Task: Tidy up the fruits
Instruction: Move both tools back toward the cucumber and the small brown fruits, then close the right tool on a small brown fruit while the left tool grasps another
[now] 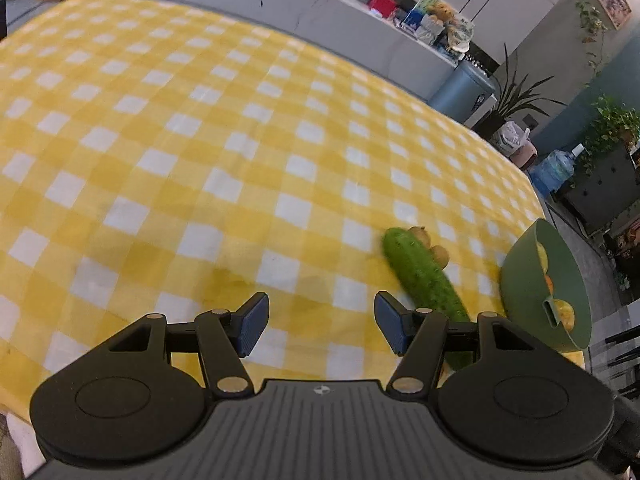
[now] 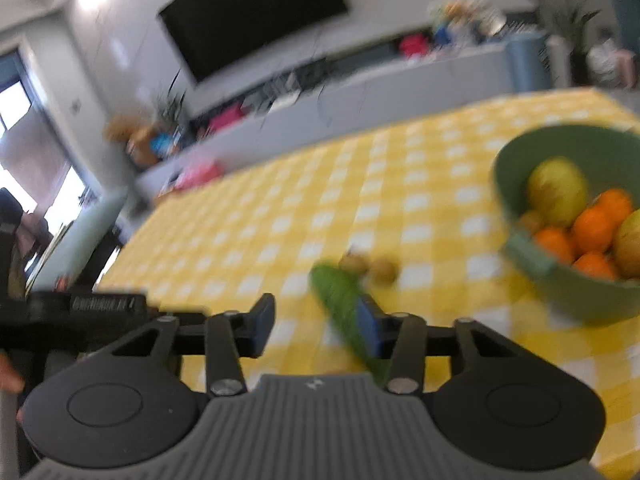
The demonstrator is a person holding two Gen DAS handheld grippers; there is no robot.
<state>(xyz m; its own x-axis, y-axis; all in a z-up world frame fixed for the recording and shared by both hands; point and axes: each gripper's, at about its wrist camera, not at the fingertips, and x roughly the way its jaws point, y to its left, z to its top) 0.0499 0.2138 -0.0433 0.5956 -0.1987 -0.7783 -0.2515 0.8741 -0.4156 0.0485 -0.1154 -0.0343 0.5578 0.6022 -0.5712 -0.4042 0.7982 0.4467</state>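
A: What's biggest here?
B: The checked cloth (image 1: pixel 200 140). On it, a green bowl (image 2: pixel 516 160) with oranges (image 2: pixel 592 228) and yellowish fruit (image 2: pixel 556 192).
A: And beside the bowl?
B: A cucumber (image 1: pixel 424 272), near it, with two small brown fruits (image 2: pixel 368 268) touching its far end.
A: The tools?
B: The left gripper (image 1: pixel 320 326) gapes over bare cloth, empty. The right gripper (image 2: pixel 316 330) is parted; the cucumber lies by one pad, but blur hides any contact.

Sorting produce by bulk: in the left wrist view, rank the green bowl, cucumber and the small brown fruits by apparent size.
1. green bowl
2. cucumber, close behind
3. small brown fruits, partly hidden behind the cucumber
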